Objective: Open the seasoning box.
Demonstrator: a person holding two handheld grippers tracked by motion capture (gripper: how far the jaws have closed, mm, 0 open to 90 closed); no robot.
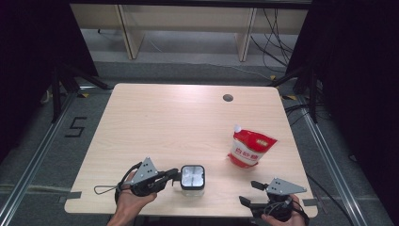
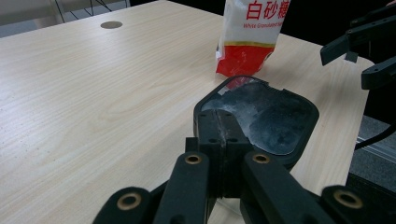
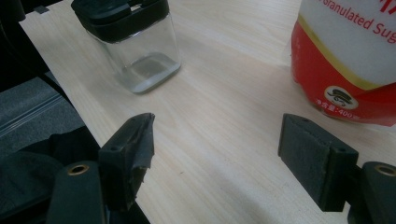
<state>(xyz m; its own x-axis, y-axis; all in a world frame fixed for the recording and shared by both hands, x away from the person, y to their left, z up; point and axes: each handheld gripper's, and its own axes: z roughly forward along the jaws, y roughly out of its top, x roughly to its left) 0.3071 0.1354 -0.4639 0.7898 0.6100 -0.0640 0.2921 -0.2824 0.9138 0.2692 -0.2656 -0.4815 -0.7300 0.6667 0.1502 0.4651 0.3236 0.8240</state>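
Note:
A clear square jar [image 1: 193, 179] with a black-rimmed lid [image 2: 271, 116] stands near the table's front edge. My left gripper [image 1: 177, 177] reaches it from the left, and in the left gripper view its jaws [image 2: 221, 135] are shut together on the near edge of the lid. A red and white granulated sugar pouch [image 1: 250, 148] stands upright to the right of the jar [image 3: 135, 46]. My right gripper [image 1: 248, 192] is at the front right corner, open, with bare tabletop between its fingers [image 3: 128, 144]. The pouch [image 3: 350, 60] is just beyond its right finger.
The wooden table [image 1: 164, 122] has a round cable hole [image 1: 228, 98] at the back right. Its front edge runs just under both hands. Dark stands and cables flank the table on the floor, with wooden shelving legs behind it. The right gripper [image 2: 357, 63] shows past the jar.

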